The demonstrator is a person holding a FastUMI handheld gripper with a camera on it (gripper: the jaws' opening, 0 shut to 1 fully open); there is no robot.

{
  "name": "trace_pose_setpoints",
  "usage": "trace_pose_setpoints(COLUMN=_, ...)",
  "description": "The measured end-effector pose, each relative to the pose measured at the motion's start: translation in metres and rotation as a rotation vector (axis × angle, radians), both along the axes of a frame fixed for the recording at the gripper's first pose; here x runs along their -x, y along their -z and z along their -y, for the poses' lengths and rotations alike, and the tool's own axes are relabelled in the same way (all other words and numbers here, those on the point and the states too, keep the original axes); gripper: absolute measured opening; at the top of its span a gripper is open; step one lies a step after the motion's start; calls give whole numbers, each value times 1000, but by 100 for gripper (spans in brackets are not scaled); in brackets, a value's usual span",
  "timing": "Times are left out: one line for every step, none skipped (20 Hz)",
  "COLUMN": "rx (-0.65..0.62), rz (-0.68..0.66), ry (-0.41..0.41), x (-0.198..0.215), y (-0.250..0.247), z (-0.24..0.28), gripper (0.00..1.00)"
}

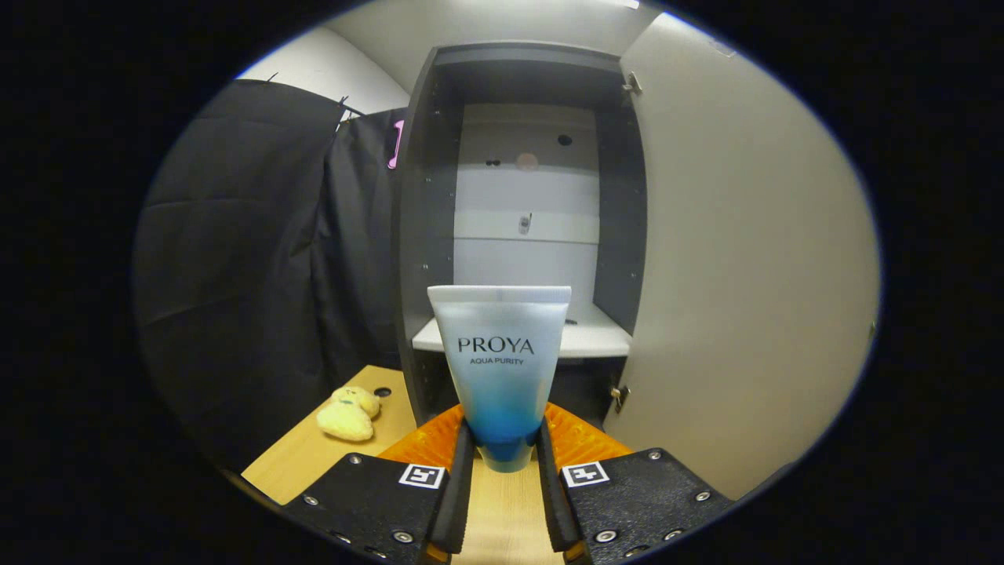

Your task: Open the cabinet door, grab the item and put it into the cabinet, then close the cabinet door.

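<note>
- The gripper (502, 463) is closed on the cosmetic tube (500, 365); both fingers (459, 486) press against its lower, narrow end.
- The tube stands upright between the fingers, wide crimped end uppermost, raised above the wooden tabletop (329, 451).
- The cabinet (522, 227) stands directly beyond the tube. Its door (745, 259) is swung open to the right.
- A pale shelf (588, 339) sits inside the cabinet, just behind the tube's upper part.
- A yellow plush toy (349, 414) lies on the tabletop, left of the fingers, near the cabinet's base.
</note>
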State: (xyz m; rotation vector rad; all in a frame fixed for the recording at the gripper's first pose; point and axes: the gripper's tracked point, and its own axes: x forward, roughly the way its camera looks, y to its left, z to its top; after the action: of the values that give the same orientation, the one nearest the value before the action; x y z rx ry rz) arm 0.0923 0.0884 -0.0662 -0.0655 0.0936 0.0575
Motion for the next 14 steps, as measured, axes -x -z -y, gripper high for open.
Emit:
trace_pose_setpoints(rx=-1, rz=18, ry=-7, x=-17, y=-14, z=-4, gripper=40)
trace_pose_setpoints(rx=-6, rz=37, ry=-14, x=-34, y=-26, z=-9, gripper=40)
trace_pose_setpoints(rx=-6, rz=52, ry=-15, x=-51, y=-38, z=-12, gripper=40)
trace_pose_setpoints(rx=-5, rz=64, ry=-15, x=-73, y=-46, z=-12, gripper=40)
trace_pose_setpoints(rx=-5, rz=77, ry=-20, x=-93, y=-52, z=-14, gripper=40)
trace_pose_setpoints(rx=-3, rz=88, ry=-24, x=-110, y=-57, z=-13, gripper=40)
trace_pose_setpoints(rx=5, rz=98, ry=-19, x=-129, y=-59, z=-12, gripper=40)
trace_pose_setpoints(rx=22, rz=103, ry=-4, x=-149, y=-58, z=-6, gripper=40)
trace_pose_setpoints(rx=33, rz=101, ry=12, x=-168, y=-55, z=0, gripper=40)
trace_pose_setpoints(rx=29, rz=97, ry=21, x=-184, y=-51, z=5, gripper=40)
trace_pose_setpoints(rx=23, rz=90, ry=30, x=-195, y=-48, z=6, gripper=40)
trace_pose_setpoints(rx=22, rz=80, ry=46, x=-209, y=-44, z=12, gripper=40)
trace_pose_setpoints(rx=21, rz=64, ry=68, x=-222, y=-37, z=18, gripper=40)
trace_pose_setpoints(rx=15, rz=43, ry=78, x=-233, y=-28, z=22, gripper=40)
